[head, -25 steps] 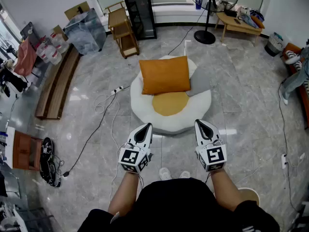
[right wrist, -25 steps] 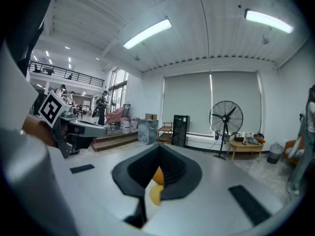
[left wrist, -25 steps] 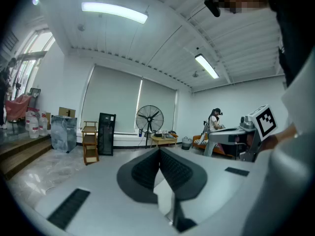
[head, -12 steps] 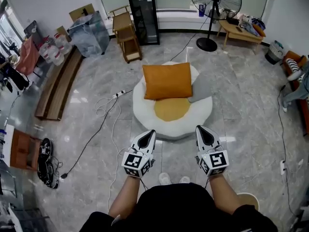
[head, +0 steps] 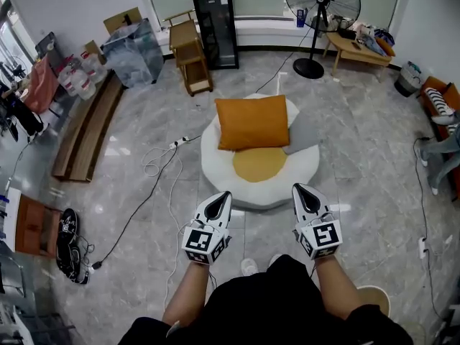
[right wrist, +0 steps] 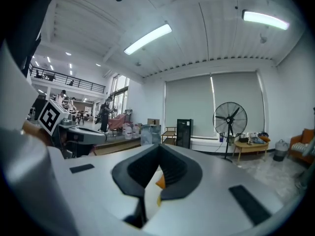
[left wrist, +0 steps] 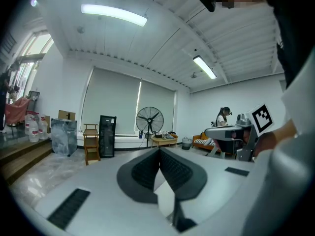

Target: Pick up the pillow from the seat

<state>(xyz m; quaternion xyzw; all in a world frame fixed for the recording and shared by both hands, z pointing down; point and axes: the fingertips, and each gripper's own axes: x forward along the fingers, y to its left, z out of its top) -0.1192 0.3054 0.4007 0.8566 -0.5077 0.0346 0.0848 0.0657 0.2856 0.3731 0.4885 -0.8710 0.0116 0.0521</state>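
Observation:
An orange pillow [head: 252, 122] lies on the far half of a round white floor seat [head: 215, 169] with a yellow centre [head: 257, 164]; a grey cushion [head: 302, 131] pokes out at its right. My left gripper [head: 226, 195] is shut and empty, held level just short of the seat's near edge. My right gripper [head: 295, 188] is likewise shut and empty beside it. In the left gripper view the left gripper [left wrist: 159, 150] shows its jaws closed together. A sliver of orange pillow [right wrist: 160, 182] shows through the right gripper [right wrist: 158, 146] in its own view.
A white cable [head: 155, 154] trails over the floor left of the seat. A standing fan [head: 321, 3], black cabinet [head: 216, 26] and wooden shelf [head: 192, 54] stand behind it. Low wooden table [head: 359, 48] at far right, a seated person's legs [head: 440, 152] at the right edge.
The seat and pillow have shifted slightly right and down in the head view as I step closer. Both grippers stay shut and side by side.

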